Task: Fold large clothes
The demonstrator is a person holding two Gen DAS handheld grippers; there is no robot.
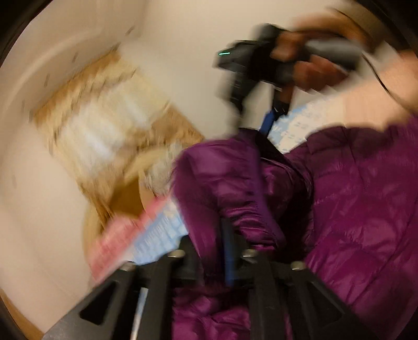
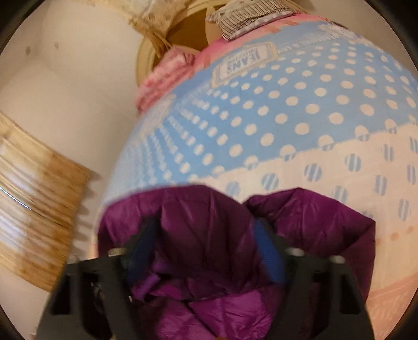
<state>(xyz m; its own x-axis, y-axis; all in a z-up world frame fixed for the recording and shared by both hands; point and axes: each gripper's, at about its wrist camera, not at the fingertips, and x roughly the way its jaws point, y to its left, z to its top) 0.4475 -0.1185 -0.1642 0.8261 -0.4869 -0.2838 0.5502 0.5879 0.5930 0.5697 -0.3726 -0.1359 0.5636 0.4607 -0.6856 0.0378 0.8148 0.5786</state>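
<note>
Purple puffer jacket (image 2: 198, 230) lies bunched on a polka-dot blanket (image 2: 287, 104), clamped by both grippers: right gripper (image 2: 206, 251), left gripper (image 1: 209, 245). Only the left view shows the person's hand (image 1: 313, 68); only the right shows striped clothing (image 2: 245, 23).

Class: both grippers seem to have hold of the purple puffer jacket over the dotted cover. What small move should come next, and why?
Probably lower the bunched purple jacket onto the blue dotted cover and spread it flat. The left gripper and the right gripper each have fabric between their jaws, and the jacket hangs crumpled, so no neat fold is possible yet.
</note>
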